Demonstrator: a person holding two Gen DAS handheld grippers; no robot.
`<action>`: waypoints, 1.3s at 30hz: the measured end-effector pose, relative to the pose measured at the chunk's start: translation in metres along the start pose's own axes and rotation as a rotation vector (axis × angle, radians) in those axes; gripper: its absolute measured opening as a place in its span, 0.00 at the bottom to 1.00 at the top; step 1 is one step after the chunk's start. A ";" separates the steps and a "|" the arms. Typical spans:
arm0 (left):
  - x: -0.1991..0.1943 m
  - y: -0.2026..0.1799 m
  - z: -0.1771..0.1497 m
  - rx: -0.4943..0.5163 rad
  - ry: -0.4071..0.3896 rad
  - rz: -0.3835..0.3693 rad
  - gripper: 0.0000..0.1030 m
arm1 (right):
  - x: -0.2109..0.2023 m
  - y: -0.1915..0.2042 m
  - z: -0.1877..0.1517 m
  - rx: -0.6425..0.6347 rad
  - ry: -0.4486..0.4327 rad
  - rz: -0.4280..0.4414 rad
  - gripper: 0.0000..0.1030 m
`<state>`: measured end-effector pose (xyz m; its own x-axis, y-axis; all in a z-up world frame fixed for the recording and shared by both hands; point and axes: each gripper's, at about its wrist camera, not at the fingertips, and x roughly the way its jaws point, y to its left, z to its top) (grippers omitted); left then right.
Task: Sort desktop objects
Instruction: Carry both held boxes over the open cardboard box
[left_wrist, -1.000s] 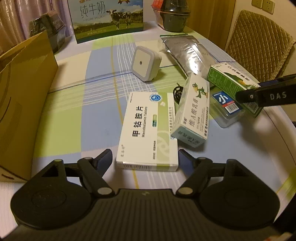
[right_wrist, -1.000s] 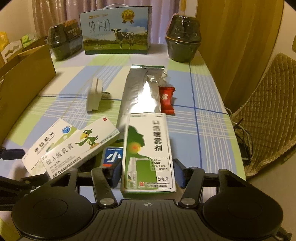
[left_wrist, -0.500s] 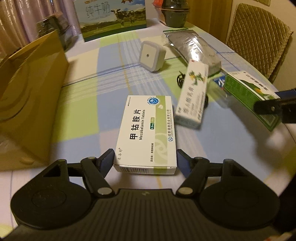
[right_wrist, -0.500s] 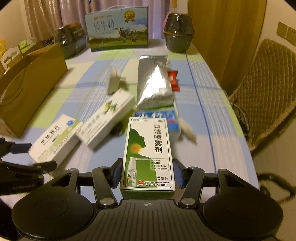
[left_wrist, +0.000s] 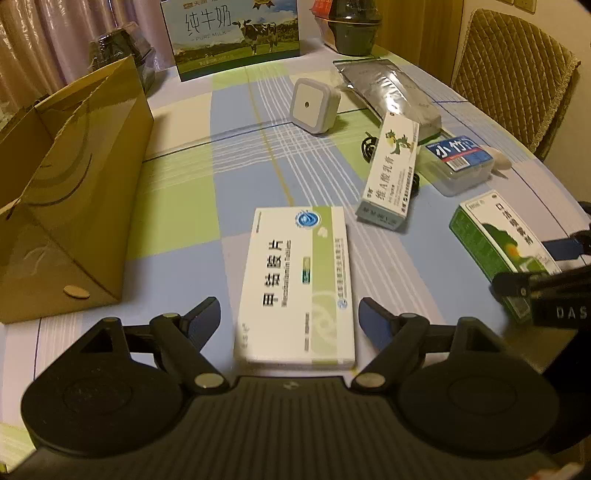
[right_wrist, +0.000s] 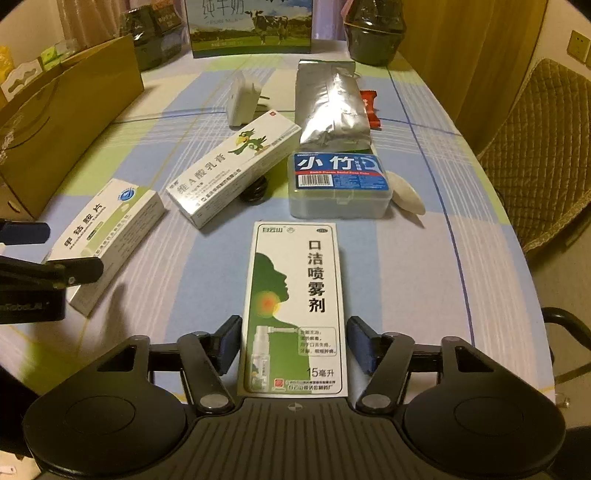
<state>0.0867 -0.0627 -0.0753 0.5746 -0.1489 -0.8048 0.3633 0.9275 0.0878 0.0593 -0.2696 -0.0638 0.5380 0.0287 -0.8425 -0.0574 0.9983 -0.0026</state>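
left wrist view: your left hand-held gripper (left_wrist: 288, 314) had the white tablet box (left_wrist: 297, 284) lying flat between its fingers, its long axis running straight out along them. the jaws had just been opening and stood spread, a sliver of counter (left_wrist: 177, 192) showing on each side of the box, so nothing was pinched. in the right wrist view your right hand-held gripper (right_wrist: 291, 345) bracketed the green-and-white spray box (right_wrist: 295, 306) the same way, lengthwise and flat on the counter; its jaws had also just been opening and the blue pads (right_wrist: 360, 345) stood clear of the cardboard. each box lay directly ahead of its own gripper, so neither hand was the nearer for the other's box. both are light, sharp-edged cartons with smooth printed faces, easy to pinch across the short width. farther out lay the parrot-printed cream box (right_wrist: 232, 170), propped on a small black object, then the clear plastic floss case (right_wrist: 340, 188), the crinkled silver foil pouch (right_wrist: 330, 107) and the rounded white night light (left_wrist: 314, 103). the brown paper bag (left_wrist: 70, 192) stood to the left, and i judge it the likely place for sorted items.
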 end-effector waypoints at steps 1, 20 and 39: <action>0.003 0.000 0.002 0.000 0.001 -0.004 0.77 | 0.000 -0.001 -0.001 0.004 -0.002 0.003 0.60; 0.022 0.000 0.014 0.009 0.036 -0.022 0.65 | 0.001 0.002 0.005 0.010 -0.038 0.011 0.51; -0.095 0.134 0.090 -0.152 -0.239 0.106 0.65 | -0.072 0.159 0.169 -0.110 -0.341 0.295 0.51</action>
<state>0.1467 0.0452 0.0658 0.7661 -0.1085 -0.6335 0.1888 0.9802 0.0605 0.1537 -0.1050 0.0879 0.7299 0.3439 -0.5907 -0.3286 0.9343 0.1380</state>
